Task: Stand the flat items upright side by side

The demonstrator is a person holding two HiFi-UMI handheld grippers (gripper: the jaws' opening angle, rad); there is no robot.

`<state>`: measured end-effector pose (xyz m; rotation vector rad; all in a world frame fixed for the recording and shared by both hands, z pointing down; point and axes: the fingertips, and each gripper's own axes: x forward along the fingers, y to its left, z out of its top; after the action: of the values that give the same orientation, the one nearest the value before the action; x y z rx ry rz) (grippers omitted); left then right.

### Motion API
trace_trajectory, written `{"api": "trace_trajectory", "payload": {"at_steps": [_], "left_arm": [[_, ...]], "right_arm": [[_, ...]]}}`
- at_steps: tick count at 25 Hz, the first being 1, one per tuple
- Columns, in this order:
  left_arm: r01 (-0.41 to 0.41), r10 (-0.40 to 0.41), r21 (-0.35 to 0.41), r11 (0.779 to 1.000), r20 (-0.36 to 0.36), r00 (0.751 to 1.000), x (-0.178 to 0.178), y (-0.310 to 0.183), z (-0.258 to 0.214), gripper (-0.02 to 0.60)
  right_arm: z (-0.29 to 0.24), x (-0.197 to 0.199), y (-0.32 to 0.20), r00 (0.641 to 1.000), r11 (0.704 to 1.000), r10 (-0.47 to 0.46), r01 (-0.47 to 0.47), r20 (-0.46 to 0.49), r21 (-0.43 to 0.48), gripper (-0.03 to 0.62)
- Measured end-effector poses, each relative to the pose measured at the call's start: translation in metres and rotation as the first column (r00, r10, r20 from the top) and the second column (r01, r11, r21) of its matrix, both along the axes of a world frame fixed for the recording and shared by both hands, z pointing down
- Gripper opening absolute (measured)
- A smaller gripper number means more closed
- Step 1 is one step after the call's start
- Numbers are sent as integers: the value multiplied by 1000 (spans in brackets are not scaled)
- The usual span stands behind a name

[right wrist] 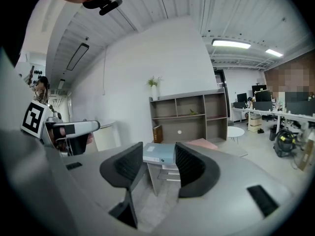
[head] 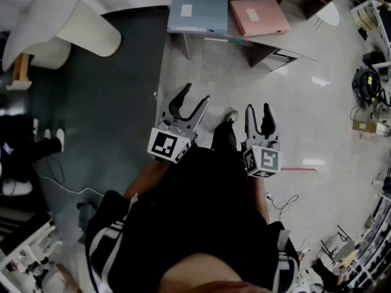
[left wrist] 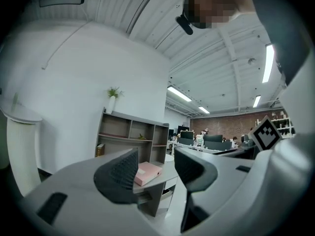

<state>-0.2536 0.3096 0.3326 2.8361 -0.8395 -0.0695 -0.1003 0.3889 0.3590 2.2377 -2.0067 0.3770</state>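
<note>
Left tongs and right tongs stand open; blue folder, pink folder white-labelled.

Grey left hand-held gripper, right hand-held gripper; dark ribbed pads, black-white marker cubes. Black top, white-striped sleeves.

Even light is cast by ceiling strip lights, seen burning bright in both gripper views. In the head view, glare patches are thrown on the pale floor, while the left side is left dim. All three pictures are bent by wide-angle lenses and darkened at the corners; the close foreground is rendered slightly soft.
</note>
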Motion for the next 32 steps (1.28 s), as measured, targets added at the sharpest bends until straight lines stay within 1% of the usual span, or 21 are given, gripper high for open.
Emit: {"api": "trace_trajectory", "payload": {"at_steps": [4, 7, 11, 15, 19, 25, 32], "left_arm": [[24, -24, 24, 999, 8, 1000, 37, -23, -2, 222], [43, -44, 42, 998, 13, 999, 73, -40, -3, 222], [62, -63, 38, 997, 15, 998, 127, -61, -6, 222], [91, -92, 34, 995, 6, 996, 168, -73, -13, 222], [106, -106, 28, 994, 24, 994, 195, -82, -9, 222], [108, -107, -13, 994, 53, 993, 223, -99, 2, 222], [103, -100, -62, 993, 49, 994, 255, -153, 28, 224]], "right_arm": [[0, 43, -24, 1000, 1000, -20, 20, 12, 7, 213], [1, 78, -43, 999, 999, -39, 39, 17, 11, 213], [2, 128, -63, 997, 997, -75, 75, 26, 0, 216], [2, 169, -76, 993, 994, -111, 111, 33, -8, 221], [10, 200, -89, 990, 991, -134, 135, 42, -19, 221], [20, 234, -112, 989, 991, -123, 127, 77, -47, 221], [37, 268, -165, 992, 989, -108, 114, 69, -90, 221]]}}
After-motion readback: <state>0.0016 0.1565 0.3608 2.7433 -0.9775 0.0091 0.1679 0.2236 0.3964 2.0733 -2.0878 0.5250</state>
